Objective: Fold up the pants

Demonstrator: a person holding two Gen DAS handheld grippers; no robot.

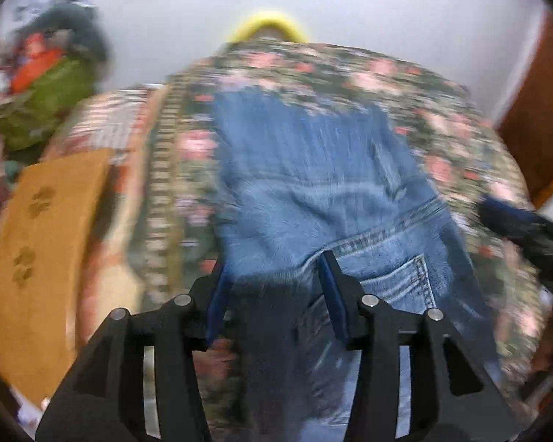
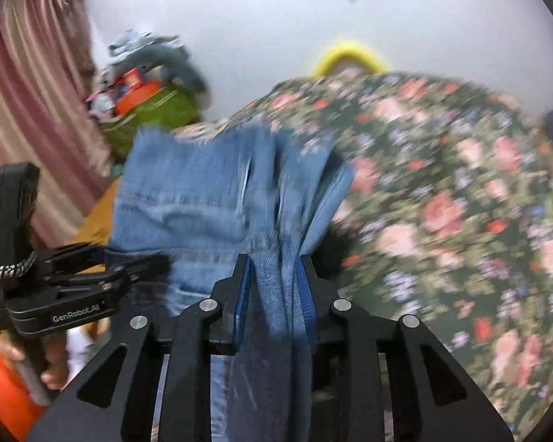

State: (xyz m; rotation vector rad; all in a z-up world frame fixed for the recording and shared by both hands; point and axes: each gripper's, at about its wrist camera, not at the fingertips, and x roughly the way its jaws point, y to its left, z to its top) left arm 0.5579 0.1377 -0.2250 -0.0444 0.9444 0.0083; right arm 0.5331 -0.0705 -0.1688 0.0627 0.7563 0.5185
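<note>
Two hand-held grippers, left gripper with jaws parted around denim and right gripper pinching a bunched fold, held blue jeans over the floral bedspread near its left edge.

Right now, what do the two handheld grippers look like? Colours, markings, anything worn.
Both are black plastic with blue pads on the fingers and silver round pins at the linkage joints. The right gripper shows this close up. The left gripper, seen side-on, carries white "GenRobot.AI" lettering and a braided black-and-white cord. An orange sleeve shows below it.
</note>
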